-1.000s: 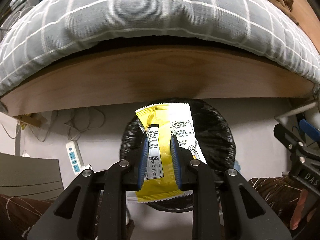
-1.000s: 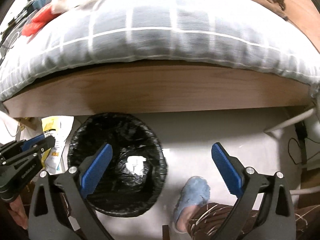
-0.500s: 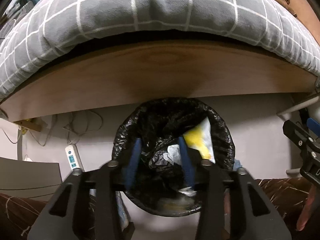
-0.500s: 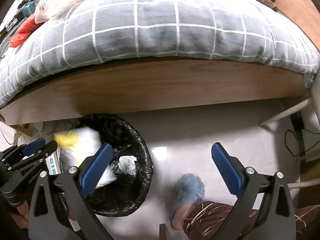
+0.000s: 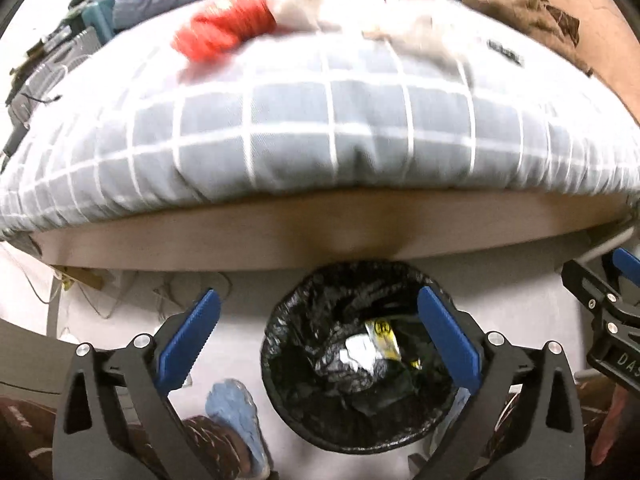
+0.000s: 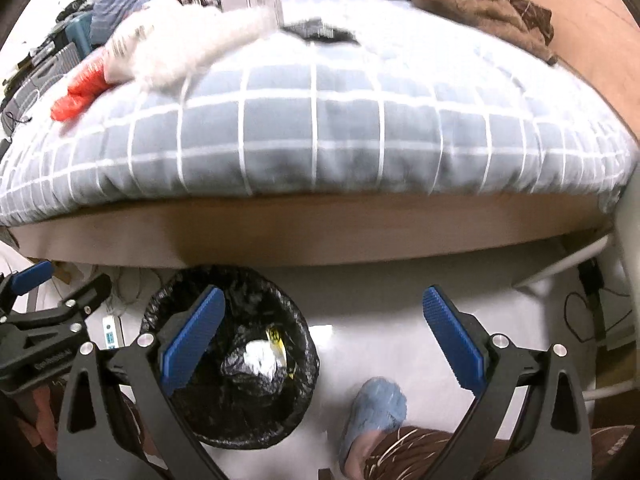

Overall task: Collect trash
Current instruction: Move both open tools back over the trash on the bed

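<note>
A round bin lined with a black bag (image 5: 320,420) stands on the floor by the bed; it also shows in the right wrist view (image 6: 200,420). A yellow snack wrapper (image 5: 382,338) lies inside it beside crumpled white paper (image 5: 360,354); the wrapper shows in the right wrist view (image 6: 276,340) too. My left gripper (image 5: 318,332) is open and empty above the bin. My right gripper (image 6: 324,332) is open and empty, right of the bin over the floor. On the bed lie a red wrapper (image 6: 78,92) and a white plastic bag (image 6: 180,48).
A bed with a grey checked duvet (image 5: 320,132) and wooden side rail (image 5: 320,232) fills the upper view. A brown garment (image 6: 480,4) lies at its far right. A power strip (image 6: 110,330) and cables lie left of the bin. The person's blue slipper (image 6: 376,408) is on the floor.
My left gripper opened and let go of the yellow wrapper, which dropped into the bin. Both grippers then rose and tilted up, bringing the bed top into view.
</note>
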Demonstrator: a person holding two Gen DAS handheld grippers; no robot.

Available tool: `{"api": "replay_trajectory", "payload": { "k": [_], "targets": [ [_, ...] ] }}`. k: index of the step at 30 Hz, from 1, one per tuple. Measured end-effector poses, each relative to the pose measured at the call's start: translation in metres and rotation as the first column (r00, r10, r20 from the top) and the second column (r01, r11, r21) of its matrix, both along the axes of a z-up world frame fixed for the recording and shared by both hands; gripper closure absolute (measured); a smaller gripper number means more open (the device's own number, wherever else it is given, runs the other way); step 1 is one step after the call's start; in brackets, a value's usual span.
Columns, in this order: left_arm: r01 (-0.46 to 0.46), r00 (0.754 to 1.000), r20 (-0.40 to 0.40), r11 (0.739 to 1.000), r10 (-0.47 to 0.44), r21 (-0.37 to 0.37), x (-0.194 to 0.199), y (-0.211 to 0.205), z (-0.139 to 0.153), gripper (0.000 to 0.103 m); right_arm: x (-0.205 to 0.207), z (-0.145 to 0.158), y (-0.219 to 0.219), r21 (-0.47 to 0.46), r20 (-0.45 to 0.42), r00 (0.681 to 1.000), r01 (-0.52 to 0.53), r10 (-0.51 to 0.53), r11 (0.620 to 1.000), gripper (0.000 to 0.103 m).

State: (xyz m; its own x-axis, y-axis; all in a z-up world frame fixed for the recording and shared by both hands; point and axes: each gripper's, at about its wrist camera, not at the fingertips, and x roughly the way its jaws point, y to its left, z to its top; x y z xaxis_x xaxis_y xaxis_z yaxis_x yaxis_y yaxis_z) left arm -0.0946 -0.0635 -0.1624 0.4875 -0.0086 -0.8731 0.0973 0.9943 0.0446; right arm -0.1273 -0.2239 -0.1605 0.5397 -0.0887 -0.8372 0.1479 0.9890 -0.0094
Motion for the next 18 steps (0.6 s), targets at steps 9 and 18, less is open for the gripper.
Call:
{"api": "replay_trajectory", "payload": {
  "k": [9,18],
  "targets": [
    [-0.023,0.997,0.076,0.999,0.026,-0.042,0.011,0.018,0.053,0.006,0.012,0.05,0.005,-0.006,0.106,0.994,-0.018,0.018,1.0,0.008],
    [-0.049,0.985,0.16,0.997,0.059,-0.065,0.043,0.043,0.092,0.006,0.041,0.087,0.011,-0.004,0.183,0.983,-0.034,0.034,0.999,0.008]
  ]
}}
